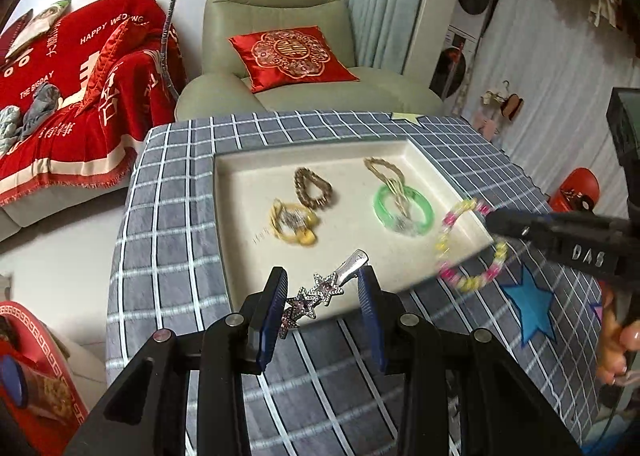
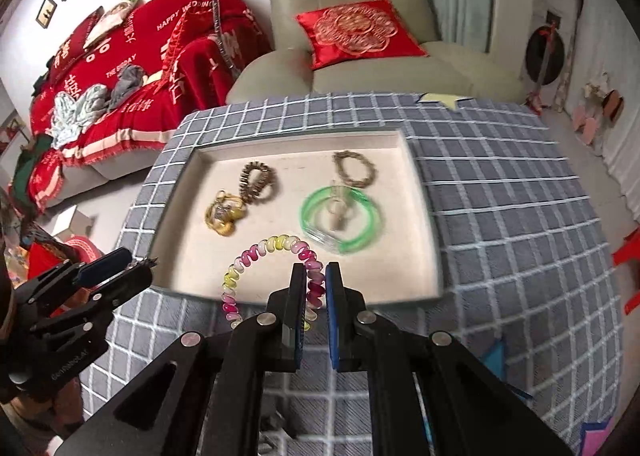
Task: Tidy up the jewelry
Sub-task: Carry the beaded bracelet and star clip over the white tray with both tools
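Fingers [image 1: 560, 230] marked "DAS", clamping coil bracelet [image 1: 472, 244]

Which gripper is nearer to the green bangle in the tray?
Right. The right gripper, holding the coil bracelet, sits at the tray's near rim, just short of the green bangle. The left gripper, with the star hair clip, is farther left.

A cream tray [image 2: 420, 192] holds a green bangle [image 2: 340, 220], two brown chain bracelets [image 2: 258, 180] and a yellow piece [image 2: 222, 216], while a star-studded hair clip [image 1: 320, 292] and a pink-yellow coil bracelet [image 2: 272, 248] are held above its near edge.
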